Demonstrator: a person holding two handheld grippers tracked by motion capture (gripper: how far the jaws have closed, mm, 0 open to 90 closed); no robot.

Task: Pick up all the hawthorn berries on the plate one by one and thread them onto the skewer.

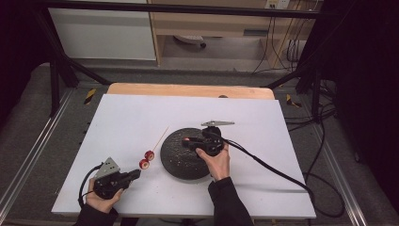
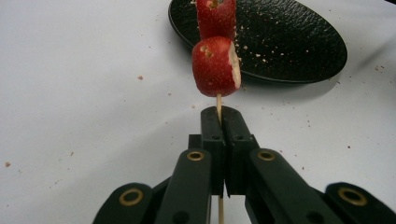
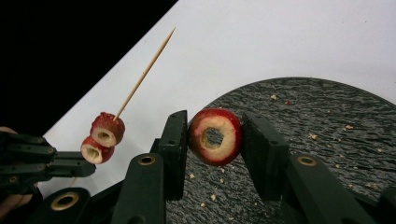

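Left hand-held gripper (image 2: 219, 122) clamps skewer (image 2: 218, 103); right hand-held gripper (image 3: 214, 135) grips cored fruit slice (image 3: 214, 136) over plate (image 3: 327, 135).

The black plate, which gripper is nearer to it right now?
Right. The right gripper is over the black plate, shut on a cored red fruit piece. The left gripper is off to the plate's left, clamping the skewer.
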